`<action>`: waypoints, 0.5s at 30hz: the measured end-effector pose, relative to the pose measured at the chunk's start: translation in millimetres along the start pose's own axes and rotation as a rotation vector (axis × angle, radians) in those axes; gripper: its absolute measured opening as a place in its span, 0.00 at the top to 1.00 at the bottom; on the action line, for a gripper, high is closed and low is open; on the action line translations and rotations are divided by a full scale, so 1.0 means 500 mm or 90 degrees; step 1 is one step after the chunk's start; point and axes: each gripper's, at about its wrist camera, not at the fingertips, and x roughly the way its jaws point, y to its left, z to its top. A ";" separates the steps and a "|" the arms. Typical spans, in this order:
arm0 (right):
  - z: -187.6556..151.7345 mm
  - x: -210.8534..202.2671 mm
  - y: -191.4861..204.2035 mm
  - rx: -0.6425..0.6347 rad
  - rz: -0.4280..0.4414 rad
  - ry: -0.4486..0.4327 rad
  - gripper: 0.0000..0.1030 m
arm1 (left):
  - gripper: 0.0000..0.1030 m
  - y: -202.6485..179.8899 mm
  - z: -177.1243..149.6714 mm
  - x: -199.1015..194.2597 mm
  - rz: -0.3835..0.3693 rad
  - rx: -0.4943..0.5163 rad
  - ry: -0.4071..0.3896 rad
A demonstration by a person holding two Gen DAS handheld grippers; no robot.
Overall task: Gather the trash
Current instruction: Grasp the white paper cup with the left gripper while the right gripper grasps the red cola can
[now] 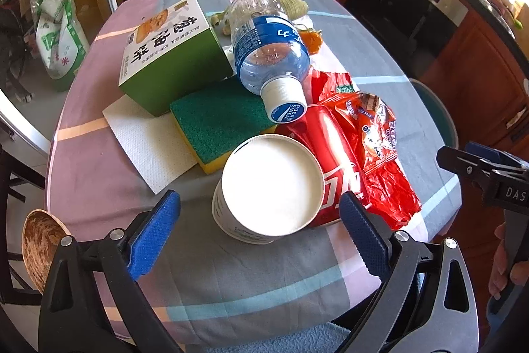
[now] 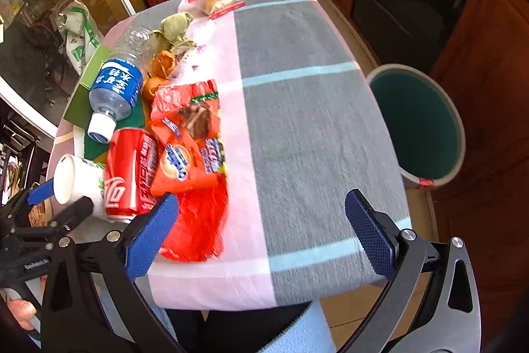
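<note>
A heap of trash lies on the table. In the left wrist view a white paper cup (image 1: 271,187) lies on its side, mouth toward me, just ahead of my open left gripper (image 1: 261,237). Beside it lie a red cola can (image 1: 334,161), an orange snack wrapper (image 1: 370,128), a red plastic bag (image 1: 393,194) and a Pocari Sweat bottle (image 1: 267,48). My right gripper (image 2: 261,237) is open and empty above the table's near edge, right of the red bag (image 2: 198,224), can (image 2: 129,171), wrapper (image 2: 188,154), cup (image 2: 76,177) and bottle (image 2: 115,88).
A green box (image 1: 172,55), green-yellow sponge (image 1: 218,121) and paper napkin (image 1: 148,141) lie left of the heap. Orange peels (image 2: 162,65) and a snack packet (image 2: 221,4) lie further back. A bin with a green inside (image 2: 420,124) stands on the floor right of the table. A wooden bowl (image 1: 39,247) sits at left.
</note>
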 end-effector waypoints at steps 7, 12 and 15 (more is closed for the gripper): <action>0.030 0.029 0.057 -0.020 0.051 0.024 0.06 | 0.43 0.009 0.003 0.030 -0.011 0.002 0.011; 0.040 0.042 0.121 -0.058 0.111 0.052 0.24 | 0.42 0.039 -0.011 0.022 -0.030 0.001 0.008; 0.047 0.065 0.156 -0.073 0.135 0.090 0.44 | 0.40 0.053 -0.021 0.016 -0.033 -0.002 0.006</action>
